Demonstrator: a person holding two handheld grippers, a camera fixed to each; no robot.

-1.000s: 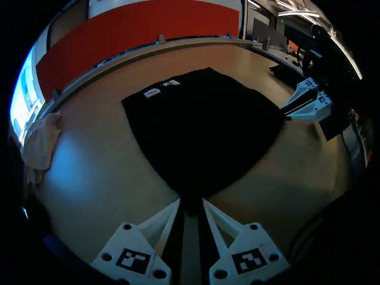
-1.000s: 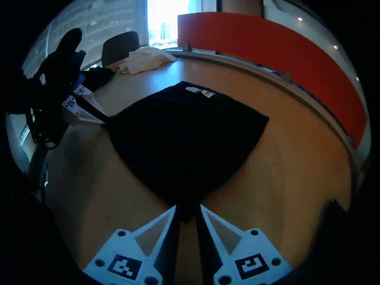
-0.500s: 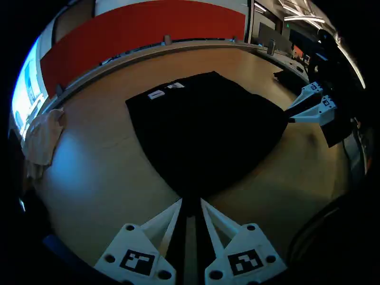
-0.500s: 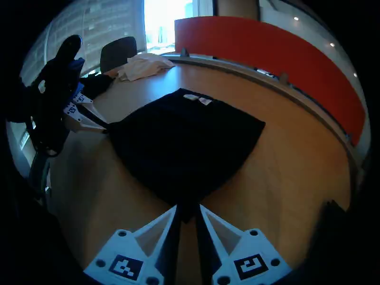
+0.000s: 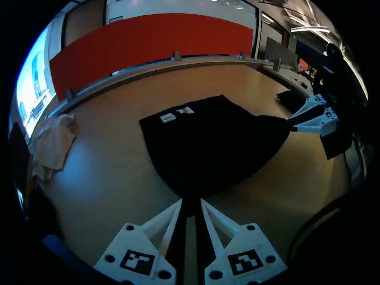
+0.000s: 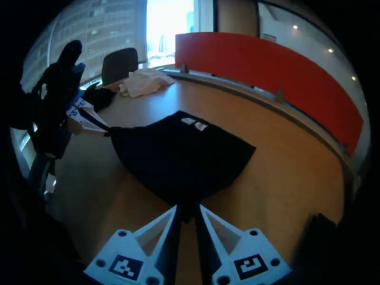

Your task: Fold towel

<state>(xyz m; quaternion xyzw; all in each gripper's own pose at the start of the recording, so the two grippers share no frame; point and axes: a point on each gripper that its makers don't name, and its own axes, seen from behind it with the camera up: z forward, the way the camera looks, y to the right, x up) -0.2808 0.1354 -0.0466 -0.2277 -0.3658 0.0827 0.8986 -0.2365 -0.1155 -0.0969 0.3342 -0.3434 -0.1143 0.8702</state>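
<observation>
We hold the left claw [image 5: 191,202] pinched together on one near corner of the black towel [image 5: 213,137]; the right claw [image 6: 188,206] is clamped likewise on the neighbouring corner. From both claws the towel runs forward across the surface [image 5: 109,161] to its far edge, marked by white tags [image 5: 176,114]. We judge the fold must travel towards that edge

No legible text, number or brand at this moment. You see two white tags [image 5: 167,118] near the far edge of the towel [image 5: 213,142]; too small to read. The square markers [image 5: 137,261] on the fingers of your left gripper [image 5: 191,202] and right gripper [image 6: 188,207] carry black-and-white patterns, no letters.
</observation>
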